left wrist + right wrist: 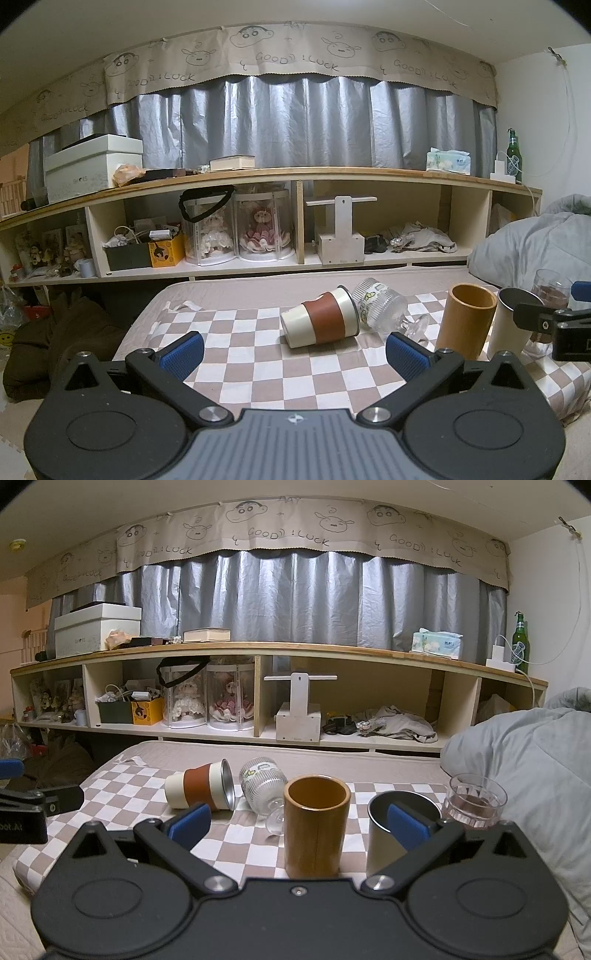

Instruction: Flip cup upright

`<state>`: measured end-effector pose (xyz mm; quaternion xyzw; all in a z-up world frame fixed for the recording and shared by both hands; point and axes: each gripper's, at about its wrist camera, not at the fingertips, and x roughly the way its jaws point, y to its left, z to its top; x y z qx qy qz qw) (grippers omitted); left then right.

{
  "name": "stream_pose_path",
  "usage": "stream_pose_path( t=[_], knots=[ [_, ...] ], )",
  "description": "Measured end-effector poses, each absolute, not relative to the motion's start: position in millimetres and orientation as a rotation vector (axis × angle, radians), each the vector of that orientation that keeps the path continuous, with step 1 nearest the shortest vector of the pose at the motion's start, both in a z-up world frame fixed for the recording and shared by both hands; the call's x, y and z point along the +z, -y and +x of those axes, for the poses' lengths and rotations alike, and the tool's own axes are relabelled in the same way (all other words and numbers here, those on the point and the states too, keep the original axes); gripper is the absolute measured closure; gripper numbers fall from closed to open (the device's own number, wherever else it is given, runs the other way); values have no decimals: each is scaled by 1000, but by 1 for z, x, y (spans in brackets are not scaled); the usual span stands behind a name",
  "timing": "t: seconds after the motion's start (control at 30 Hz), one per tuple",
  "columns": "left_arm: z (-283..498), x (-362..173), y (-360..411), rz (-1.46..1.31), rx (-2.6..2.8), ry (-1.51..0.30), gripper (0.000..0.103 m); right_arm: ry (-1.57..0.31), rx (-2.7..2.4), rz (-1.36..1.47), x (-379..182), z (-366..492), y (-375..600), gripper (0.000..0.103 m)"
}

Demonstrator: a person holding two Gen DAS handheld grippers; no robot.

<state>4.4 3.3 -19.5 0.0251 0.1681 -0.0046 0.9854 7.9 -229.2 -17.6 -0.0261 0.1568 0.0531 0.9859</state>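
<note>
On the checkered cloth [258,354] the banded cup [319,317] lies sideways; left gripper [293,350] gapes empty, approaching — next, straddle it.

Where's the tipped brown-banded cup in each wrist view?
Left wrist: brown-banded cup lies on its side right of centre, mouth toward the glass goblet.
Right wrist: cup lies left of centre, beyond the left blue pad.
Shared landmark: the upright wooden cup.
</note>
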Motion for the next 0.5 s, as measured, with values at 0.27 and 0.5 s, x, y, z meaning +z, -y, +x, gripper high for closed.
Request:
stream_pose_path(
  t=[0.27,0.5],
  knots=[
    [7,-24,-4,48,-9,-339,0,-315,107,-52,-18,8,229,0],
    [7,-25,-4,49,-8,-340,0,-317,107,-53,-18,8,229,0]
  ],
)
